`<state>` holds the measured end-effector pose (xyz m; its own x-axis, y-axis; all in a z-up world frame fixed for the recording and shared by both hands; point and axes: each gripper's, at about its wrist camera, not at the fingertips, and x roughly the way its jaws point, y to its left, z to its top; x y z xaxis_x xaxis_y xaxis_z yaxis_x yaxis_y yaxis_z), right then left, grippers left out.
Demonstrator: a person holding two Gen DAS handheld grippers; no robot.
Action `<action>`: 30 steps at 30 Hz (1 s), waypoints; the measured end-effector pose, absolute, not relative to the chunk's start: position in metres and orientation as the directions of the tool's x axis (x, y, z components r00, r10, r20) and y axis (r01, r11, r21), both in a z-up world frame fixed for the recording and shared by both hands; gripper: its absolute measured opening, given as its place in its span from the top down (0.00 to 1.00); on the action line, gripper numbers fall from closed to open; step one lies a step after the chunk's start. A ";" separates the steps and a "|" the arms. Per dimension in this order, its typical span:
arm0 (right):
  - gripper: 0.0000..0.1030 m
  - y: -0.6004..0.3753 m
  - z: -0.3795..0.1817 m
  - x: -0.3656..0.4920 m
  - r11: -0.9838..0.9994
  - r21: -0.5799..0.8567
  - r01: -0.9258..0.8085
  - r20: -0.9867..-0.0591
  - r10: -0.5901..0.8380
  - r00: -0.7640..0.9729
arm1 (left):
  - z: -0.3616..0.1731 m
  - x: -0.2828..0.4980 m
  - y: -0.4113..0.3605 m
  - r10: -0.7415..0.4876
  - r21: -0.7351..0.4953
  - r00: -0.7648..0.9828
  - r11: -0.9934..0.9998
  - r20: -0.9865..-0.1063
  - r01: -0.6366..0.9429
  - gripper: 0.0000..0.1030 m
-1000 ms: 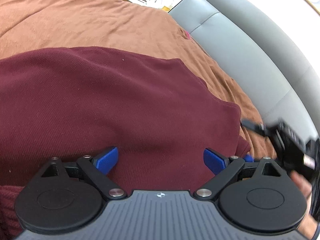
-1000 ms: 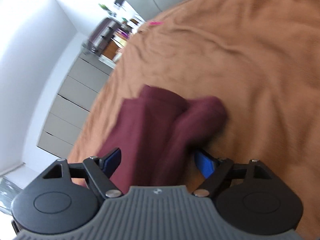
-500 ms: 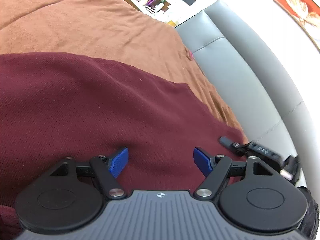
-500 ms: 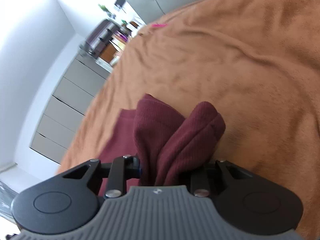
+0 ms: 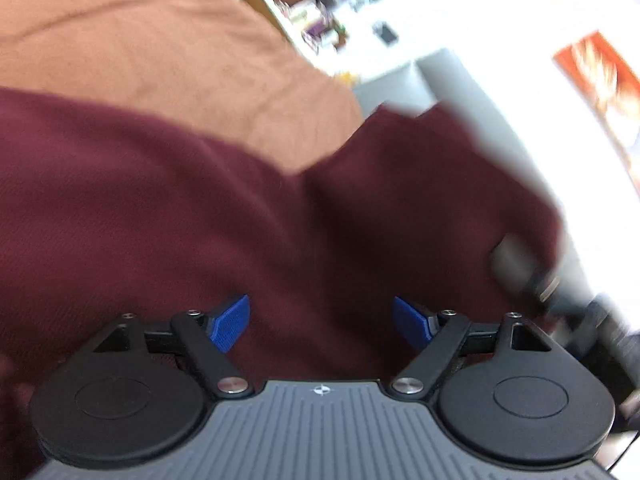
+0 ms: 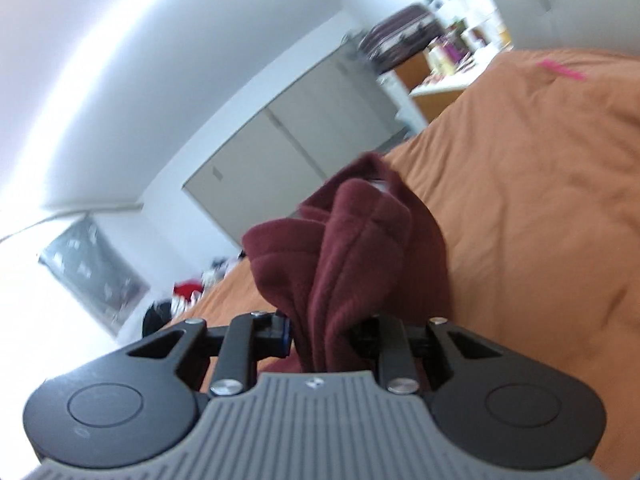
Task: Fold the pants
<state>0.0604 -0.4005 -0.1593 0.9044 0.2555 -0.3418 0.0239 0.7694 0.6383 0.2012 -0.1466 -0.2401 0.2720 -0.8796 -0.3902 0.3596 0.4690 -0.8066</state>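
Note:
The maroon pants (image 5: 160, 216) lie spread on the brown bedspread (image 5: 160, 52). My left gripper (image 5: 321, 322) is open, its blue pads just above the fabric, holding nothing. My right gripper (image 6: 326, 334) is shut on a bunched end of the pants (image 6: 348, 248) and holds it up off the bed. In the left wrist view that raised part of the pants (image 5: 432, 184) hangs blurred at the right, with the right gripper's dark body (image 5: 560, 296) under it.
The bedspread (image 6: 540, 184) fills the right wrist view. A grey padded headboard (image 5: 460, 92) runs along the right. Grey drawers (image 6: 304, 128) and a cluttered desk (image 6: 444, 60) stand beyond the bed's far edge. An orange picture (image 5: 600, 80) hangs on the wall.
My right gripper closed on the pants end and has lifted it off the bed. The raised fabric has swung into the left wrist view. My left gripper stayed open over the pants.

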 end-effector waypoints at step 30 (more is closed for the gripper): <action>0.44 -0.245 -0.220 0.052 0.975 0.082 -0.206 -0.587 0.215 0.781 | -0.166 0.165 0.051 -0.581 -0.550 0.650 0.784 -0.490 0.287 0.00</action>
